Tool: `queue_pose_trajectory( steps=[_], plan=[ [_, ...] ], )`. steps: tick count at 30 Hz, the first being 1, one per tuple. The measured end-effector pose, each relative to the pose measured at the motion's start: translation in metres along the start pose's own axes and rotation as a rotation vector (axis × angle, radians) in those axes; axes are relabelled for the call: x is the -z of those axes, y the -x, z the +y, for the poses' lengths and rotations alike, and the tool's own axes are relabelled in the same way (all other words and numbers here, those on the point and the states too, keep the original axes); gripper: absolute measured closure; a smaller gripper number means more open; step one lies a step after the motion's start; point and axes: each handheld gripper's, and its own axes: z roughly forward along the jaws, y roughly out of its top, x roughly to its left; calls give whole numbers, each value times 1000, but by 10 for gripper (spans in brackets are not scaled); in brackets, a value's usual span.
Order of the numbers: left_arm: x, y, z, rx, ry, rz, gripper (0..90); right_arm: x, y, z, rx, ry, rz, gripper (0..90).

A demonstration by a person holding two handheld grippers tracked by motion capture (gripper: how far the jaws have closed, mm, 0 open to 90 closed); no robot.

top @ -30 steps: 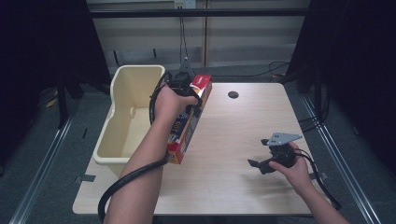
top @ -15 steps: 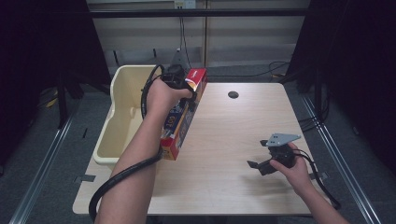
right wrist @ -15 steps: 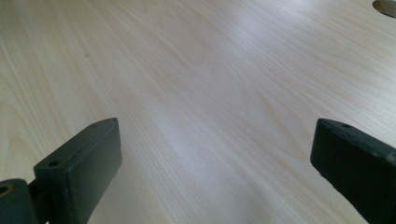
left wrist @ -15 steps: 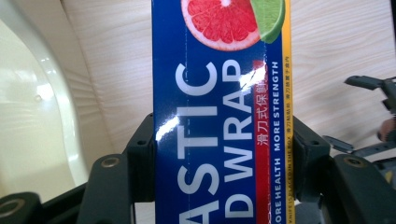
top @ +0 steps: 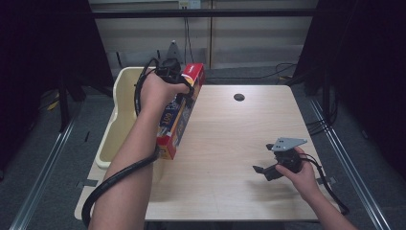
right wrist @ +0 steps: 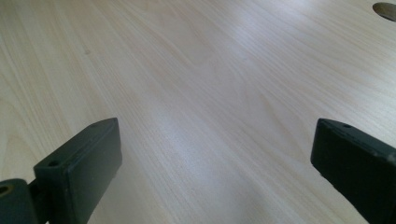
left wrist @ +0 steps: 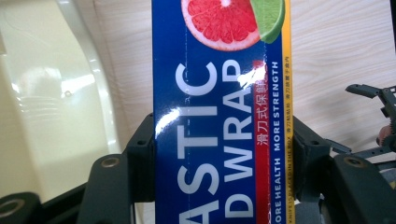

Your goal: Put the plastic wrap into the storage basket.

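Note:
A long blue and red plastic wrap box (top: 178, 117) hangs tilted above the table's left edge, its top end toward the bin. My left gripper (top: 173, 79) is shut on its upper part. In the left gripper view the box (left wrist: 219, 121) runs up between the two black jaws, which press its sides, with a grapefruit and lime picture at the top. My right gripper (top: 261, 170) rests low over the table at the front right, jaws wide apart. In the right gripper view nothing but bare wood lies between its fingers (right wrist: 79, 168).
A cream plastic bin (top: 119, 120) stands off the table's left edge, beside the box, and shows as a glossy wall (left wrist: 51, 93) in the left gripper view. A round cable hole (top: 239, 97) sits near the table's far edge. A black cable trails along my left forearm.
My left gripper has carried the box up and to the left, toward the bin. The right gripper has stayed in place.

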Motion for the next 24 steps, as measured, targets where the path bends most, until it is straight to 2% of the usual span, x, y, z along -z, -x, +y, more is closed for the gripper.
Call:
queue_pose_trajectory(
  steps=[2, 10, 24],
  plan=[
    [3, -2, 0, 7, 1, -11, 410, 0, 0, 0, -2, -3, 4, 18],
    [15, -7, 2, 18, 11, -6, 410, -1, 0, 0, 3, -4, 5, 18],
    [34, -21, -1, 53, 32, 26, 411, 0, -1, 0, 3, -2, 0, 18]
  ],
)
